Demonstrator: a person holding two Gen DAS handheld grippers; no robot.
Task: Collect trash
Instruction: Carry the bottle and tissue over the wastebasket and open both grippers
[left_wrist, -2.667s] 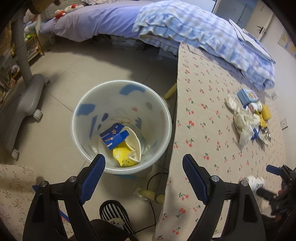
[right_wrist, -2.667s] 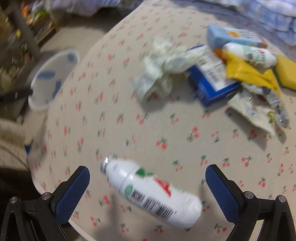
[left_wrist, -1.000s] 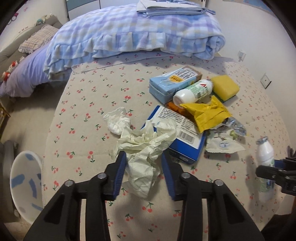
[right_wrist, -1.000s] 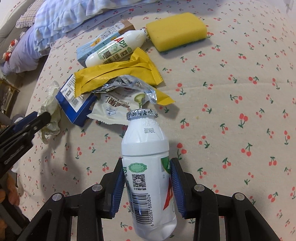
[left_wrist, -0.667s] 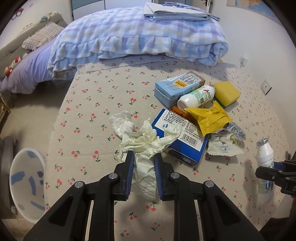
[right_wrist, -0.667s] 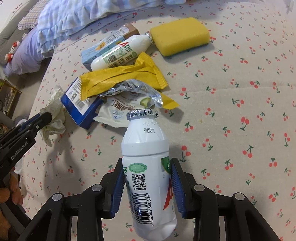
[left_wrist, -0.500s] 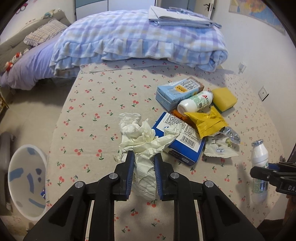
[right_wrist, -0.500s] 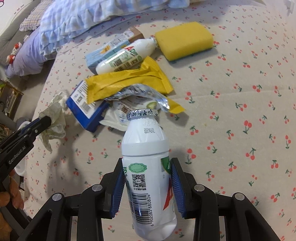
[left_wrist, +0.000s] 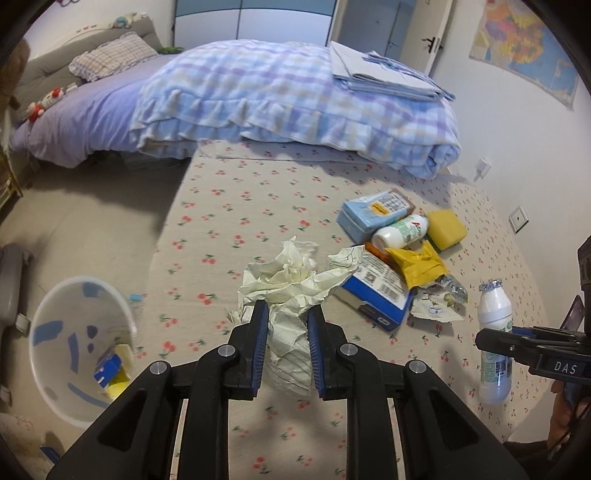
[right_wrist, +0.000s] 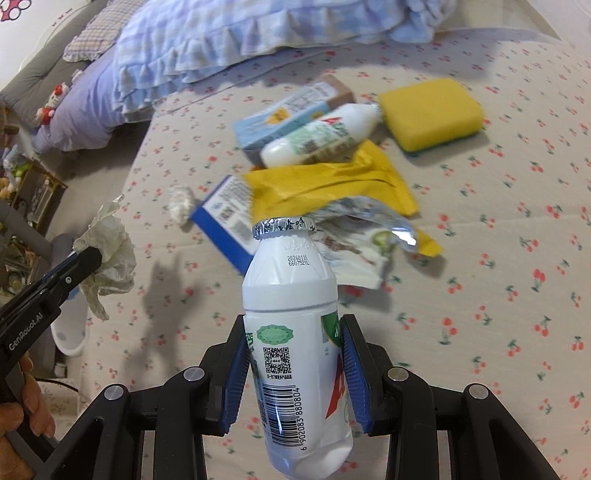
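Left wrist view: my left gripper (left_wrist: 284, 345) is clenched on a crumpled tissue wad (left_wrist: 286, 295), pinched low so its loose folds fan out above the pads. The trash bin (left_wrist: 79, 354) stands on the floor at nine o'clock, its mouth facing up to take the load. Right wrist view: my right gripper (right_wrist: 293, 369) grasps a small white drink bottle (right_wrist: 295, 332) by the waist, foil cap pointing away. Remaining litter, a blue carton (left_wrist: 376, 291) and yellow wrapper (left_wrist: 421, 267), lies on the cherry-print cloth (left_wrist: 236, 221) at two o'clock.
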